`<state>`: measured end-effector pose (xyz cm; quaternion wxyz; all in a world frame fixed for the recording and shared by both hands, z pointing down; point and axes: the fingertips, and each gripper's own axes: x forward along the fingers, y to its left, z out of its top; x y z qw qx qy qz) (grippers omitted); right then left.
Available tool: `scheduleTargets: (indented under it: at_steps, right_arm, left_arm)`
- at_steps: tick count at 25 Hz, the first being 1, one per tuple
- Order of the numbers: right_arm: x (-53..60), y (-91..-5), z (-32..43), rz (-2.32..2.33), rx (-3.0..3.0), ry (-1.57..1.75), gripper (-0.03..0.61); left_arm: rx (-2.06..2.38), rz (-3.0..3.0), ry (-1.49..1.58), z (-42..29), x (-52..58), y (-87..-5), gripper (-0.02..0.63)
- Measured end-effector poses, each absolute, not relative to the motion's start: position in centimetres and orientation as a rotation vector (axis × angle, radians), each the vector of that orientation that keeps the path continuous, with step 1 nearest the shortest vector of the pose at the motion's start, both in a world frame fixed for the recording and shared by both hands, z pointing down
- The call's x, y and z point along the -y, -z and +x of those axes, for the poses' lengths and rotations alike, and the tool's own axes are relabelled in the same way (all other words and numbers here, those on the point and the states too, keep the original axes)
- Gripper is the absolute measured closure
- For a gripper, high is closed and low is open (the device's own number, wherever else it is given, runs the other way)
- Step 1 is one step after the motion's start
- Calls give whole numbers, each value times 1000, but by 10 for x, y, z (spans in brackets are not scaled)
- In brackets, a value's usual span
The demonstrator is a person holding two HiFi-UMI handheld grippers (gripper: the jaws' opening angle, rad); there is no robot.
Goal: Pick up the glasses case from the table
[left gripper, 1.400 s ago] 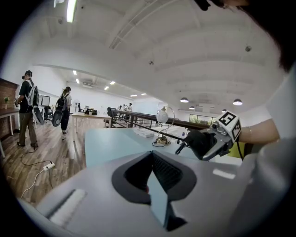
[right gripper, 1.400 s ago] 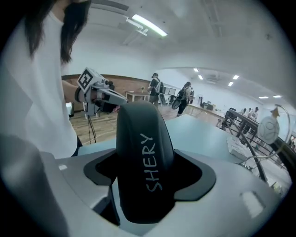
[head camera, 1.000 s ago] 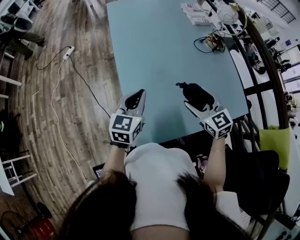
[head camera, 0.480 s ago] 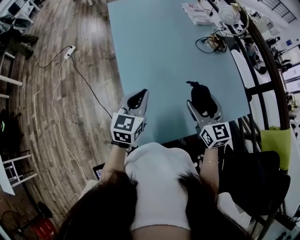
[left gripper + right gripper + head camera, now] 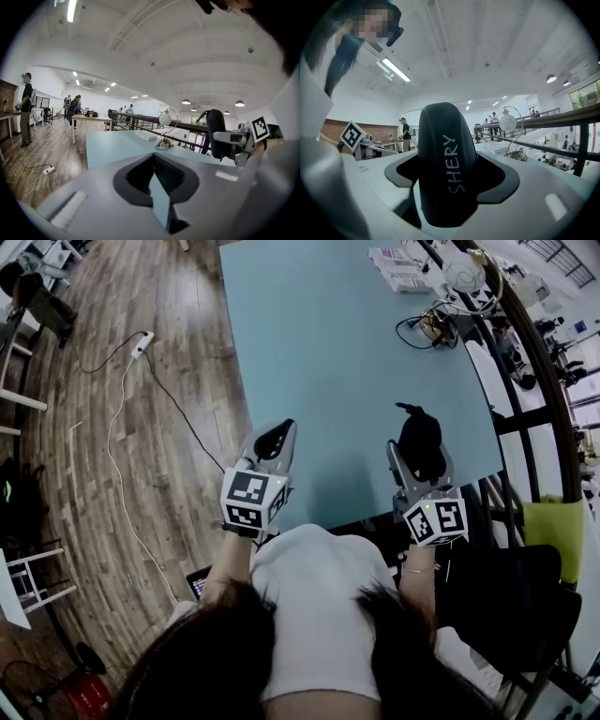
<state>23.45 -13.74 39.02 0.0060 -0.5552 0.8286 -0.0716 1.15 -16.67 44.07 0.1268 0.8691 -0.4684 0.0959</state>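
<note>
Case gripped, both arms tucked in

We see the right tongs (image 5: 417,465) clamped on the black glasses case (image 5: 420,437), held above the worktop's (image 5: 328,343) near edge and angled upward. The left tongs (image 5: 272,439) are closed and empty, level alongside, elbows bent close to the torso.

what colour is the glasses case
The glasses case is black with pale SHERY lettering, clearest in the right gripper view.
</note>
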Motion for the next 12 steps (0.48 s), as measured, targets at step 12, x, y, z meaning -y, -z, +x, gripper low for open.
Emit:
scheduleTargets:
  at_steps: [12]
  right_arm:
    - [135, -406, 227, -1737, -2604, 290, 229]
  left_arm:
    - [1398, 2505, -264, 2, 167, -440, 557]
